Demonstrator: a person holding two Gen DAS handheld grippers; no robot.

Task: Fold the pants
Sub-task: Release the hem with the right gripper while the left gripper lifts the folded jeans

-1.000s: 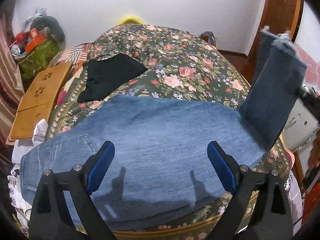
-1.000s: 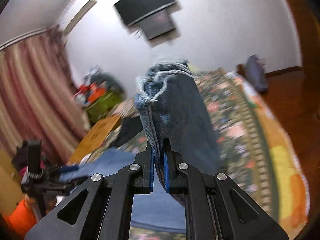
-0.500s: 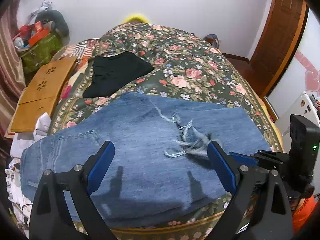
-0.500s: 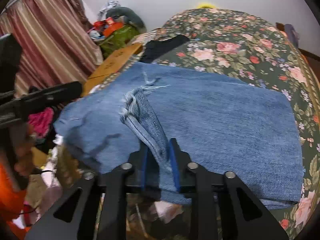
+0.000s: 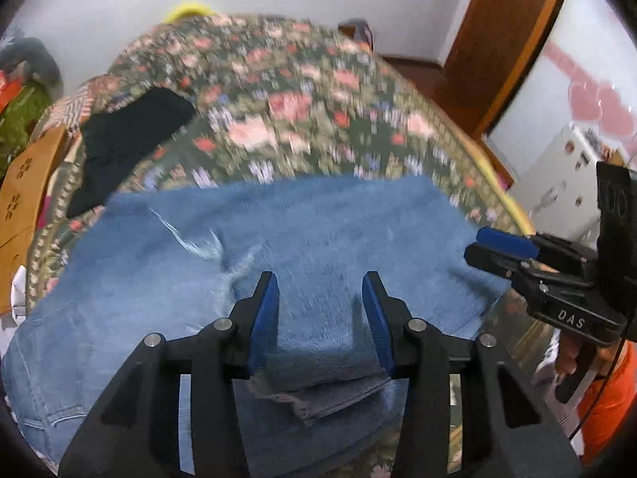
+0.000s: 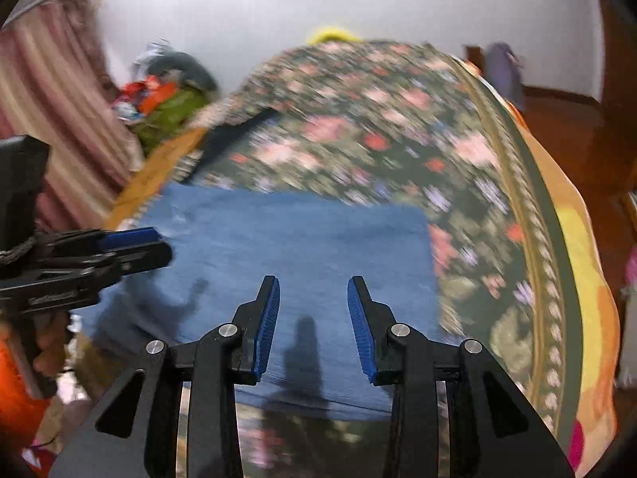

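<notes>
Jeans (image 5: 167, 279) lie flat across the near edge of the floral bedspread (image 5: 302, 111), their long axis running side to side in front of us, waist end off to our left and the folded-over leg end to our right. In the left wrist view the frayed hem (image 5: 207, 245) rests on top of the lower layer, left of centre, so we judge the first lengthwise fold is laid down and a second fold is what remains.

Our left gripper (image 5: 318, 318) sits low over the near edge with its jaws spread, a doubled lip of denim between the blue pads (image 5: 264, 318) but not pinched (the pads stand clear of the cloth on both sides). Our right gripper (image 6: 312, 318) hovers over the right half of the denim, jaws likewise apart and holding nothing; in the left wrist view it shows side-on near the right edge of the fabric.

What the next move turns on, in our judgement: the right fold edge (image 6: 428, 263) lies just ahead and to the right of the right gripper, nearer to it than to the left one. A black garment (image 5: 127, 139) lies farther back on the bed, apart from the jeans. Both views are motion-blurred, so fine creases are unclear.
</notes>
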